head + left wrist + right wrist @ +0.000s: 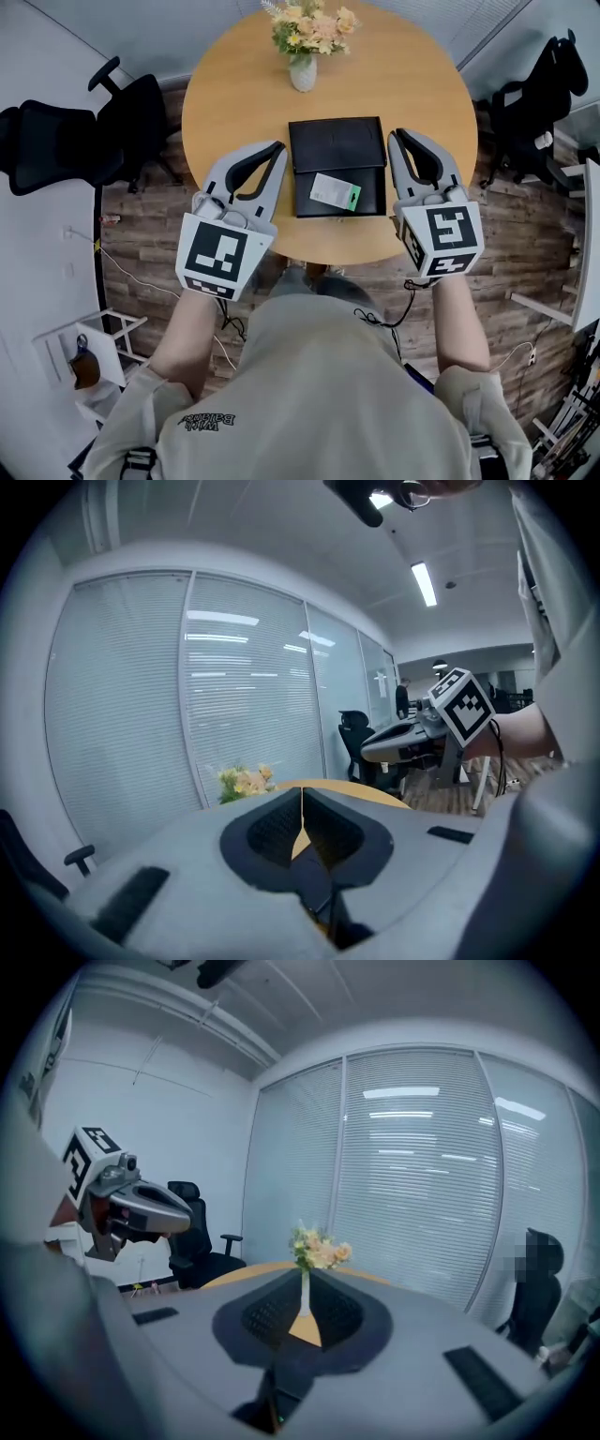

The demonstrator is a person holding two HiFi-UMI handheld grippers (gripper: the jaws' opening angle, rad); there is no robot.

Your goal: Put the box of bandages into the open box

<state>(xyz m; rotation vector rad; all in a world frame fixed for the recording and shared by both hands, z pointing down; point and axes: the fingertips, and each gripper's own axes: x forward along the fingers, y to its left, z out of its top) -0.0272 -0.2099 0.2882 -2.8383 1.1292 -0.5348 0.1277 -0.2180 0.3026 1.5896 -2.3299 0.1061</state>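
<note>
On the round wooden table (234,84) lies a flat black box (337,141), opened out in two halves. A small white box of bandages with a green end (335,191) rests inside its near half. My left gripper (279,145) hovers just left of the black box, jaws shut and empty. My right gripper (396,134) hovers just right of it, also shut with nothing between the jaws. In the left gripper view the jaws (302,794) meet in a thin line; the right gripper view shows the same (305,1279).
A white vase of flowers (303,70) stands at the table's far side, behind the black box. Black office chairs stand at the left (56,141) and right (534,103) of the table. Glass walls with blinds (422,1166) lie beyond.
</note>
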